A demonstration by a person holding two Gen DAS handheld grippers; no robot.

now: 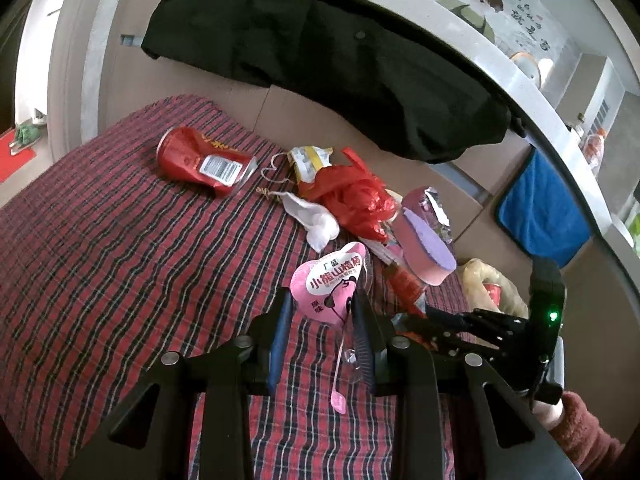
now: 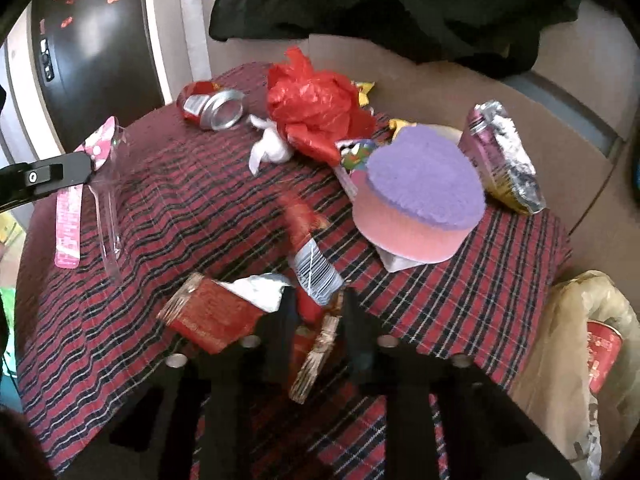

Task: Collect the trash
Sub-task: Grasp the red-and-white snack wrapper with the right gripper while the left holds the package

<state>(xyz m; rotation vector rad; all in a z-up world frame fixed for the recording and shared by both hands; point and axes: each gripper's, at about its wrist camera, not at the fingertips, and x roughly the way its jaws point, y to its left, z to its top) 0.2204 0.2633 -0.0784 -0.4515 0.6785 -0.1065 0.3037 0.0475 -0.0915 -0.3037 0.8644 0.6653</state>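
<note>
Light: soft daylight, brighter on the left
Blur: red wrapper (image 2: 304, 216) looks smeared
Edges: bent round, corners black
Glare: shiny fridge door (image 2: 92, 48)

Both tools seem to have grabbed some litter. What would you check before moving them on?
1. Left tool grips the pink cup: ok, its fingers close on the cup's clear body.
2. Right tool grips the red wrapper: ok, though the picture is blurred.
3. Wrapper free of the purple sponge: ok, they lie apart.
4. Bag within reach: ok, just off the cloth's edge.
5. Bag mouth open enough: cannot tell.
6. More litter left: not ok; red can and red plastic remain.
</note>
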